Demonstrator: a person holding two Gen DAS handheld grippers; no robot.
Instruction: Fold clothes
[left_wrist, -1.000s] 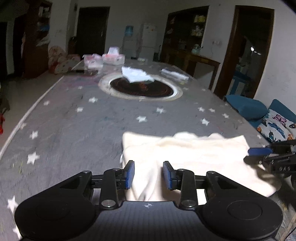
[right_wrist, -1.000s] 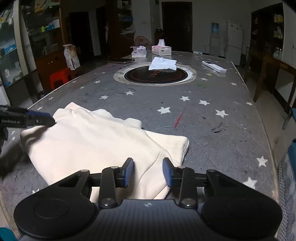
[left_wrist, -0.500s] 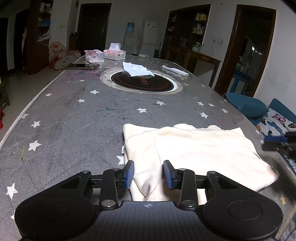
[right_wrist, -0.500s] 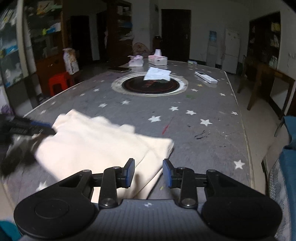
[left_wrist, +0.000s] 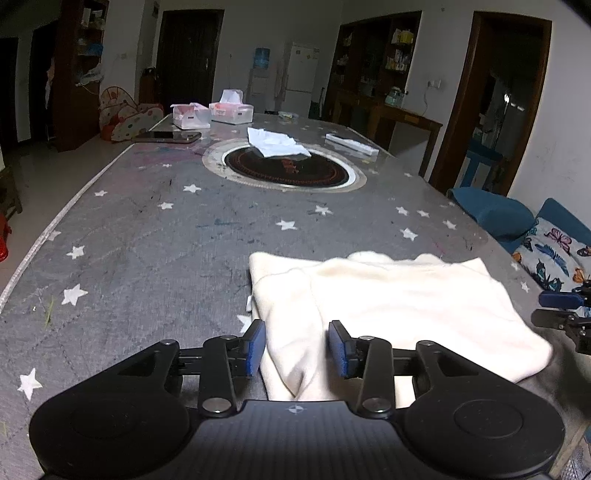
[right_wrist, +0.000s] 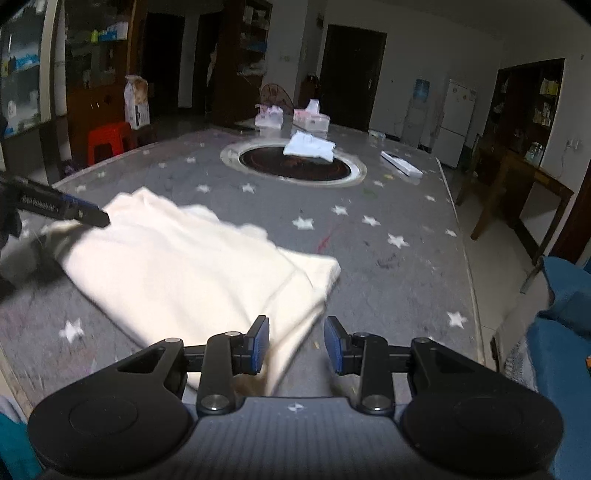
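Cream knit garment is lying folded on the starred table, looking soft, light and floppy. Both the left gripper and right gripper are gaping open, empty, at its six o'clock edge; corners suit pinching.

Folded garment at the near bench edge

The cream folded garment lies on the grey star-patterned bench, before the round dark inset plate.
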